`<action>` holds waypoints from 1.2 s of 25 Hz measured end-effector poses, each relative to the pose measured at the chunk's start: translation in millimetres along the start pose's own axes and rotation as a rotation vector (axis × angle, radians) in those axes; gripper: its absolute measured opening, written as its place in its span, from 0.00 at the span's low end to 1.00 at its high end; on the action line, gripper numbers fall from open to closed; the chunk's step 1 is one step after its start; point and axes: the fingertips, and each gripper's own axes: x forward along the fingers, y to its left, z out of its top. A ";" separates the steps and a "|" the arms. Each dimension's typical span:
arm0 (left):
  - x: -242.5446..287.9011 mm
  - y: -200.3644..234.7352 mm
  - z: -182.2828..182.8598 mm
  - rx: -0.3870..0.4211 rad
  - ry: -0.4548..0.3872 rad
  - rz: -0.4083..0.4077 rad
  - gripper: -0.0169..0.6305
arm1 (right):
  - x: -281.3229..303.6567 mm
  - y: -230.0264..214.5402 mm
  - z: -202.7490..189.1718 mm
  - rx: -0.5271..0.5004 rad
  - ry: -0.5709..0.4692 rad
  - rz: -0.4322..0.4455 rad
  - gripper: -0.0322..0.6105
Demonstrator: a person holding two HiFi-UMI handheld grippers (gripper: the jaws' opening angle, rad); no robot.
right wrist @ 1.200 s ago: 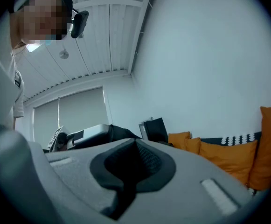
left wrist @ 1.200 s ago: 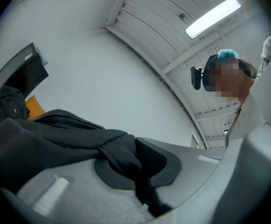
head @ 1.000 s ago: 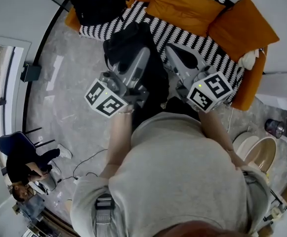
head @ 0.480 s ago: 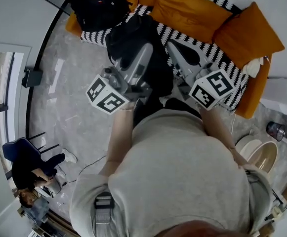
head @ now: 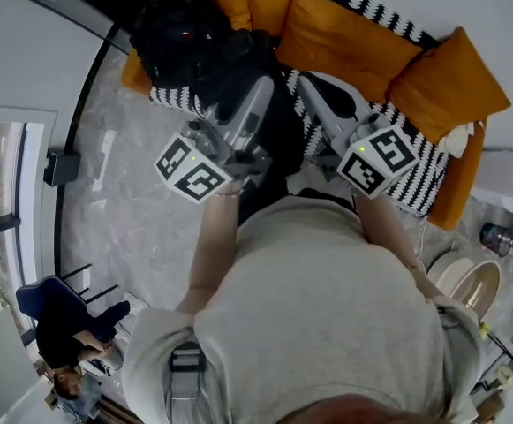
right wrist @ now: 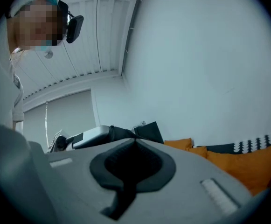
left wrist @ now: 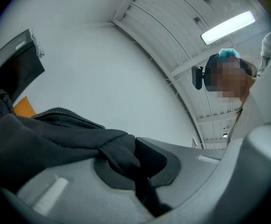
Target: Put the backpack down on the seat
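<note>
Orange-cushioned sofa's striped seat [head: 412,164] just ahead: left gripper [head: 258,91] jaws pinch the black backpack [head: 238,60], right gripper [head: 309,85] jaws pressed together, empty; carrying step, next lower it onto the seat

Backpack [head: 238,69]: black woven cloth, matt; I can make out stitched seams.
Left claw [left wrist: 137,169]: smooth grey plastic, matt to my eye.
Right claw [right wrist: 126,171]: the same smooth, matt grey plastic.
Seat [head: 406,162]: black-and-white patterned fabric.
Cushions [head: 344,29]: orange cloth, matt, softly creased.
Floor [head: 124,184]: grey veined stone look, and I see a faint sheen.
</note>
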 end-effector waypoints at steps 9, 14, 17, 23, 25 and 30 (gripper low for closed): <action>12.0 61.1 33.3 -0.021 0.018 -0.035 0.05 | 64.7 -20.1 7.7 -0.014 -0.029 -0.041 0.05; 18.0 83.9 49.0 -0.016 0.022 -0.060 0.05 | 94.1 -18.2 9.8 -0.068 -0.021 -0.049 0.05; 22.7 97.7 46.0 -0.032 0.040 -0.068 0.05 | 102.3 -25.9 8.2 -0.088 -0.013 -0.078 0.05; 33.5 115.8 40.2 -0.079 0.055 -0.074 0.05 | 107.2 -42.7 7.2 -0.083 0.000 -0.126 0.05; 38.6 122.2 37.7 -0.093 0.055 -0.074 0.05 | 107.8 -50.6 6.0 -0.080 0.008 -0.137 0.05; 51.4 135.3 30.3 -0.137 0.044 -0.072 0.05 | 113.1 -77.7 -3.8 -0.056 0.045 -0.164 0.05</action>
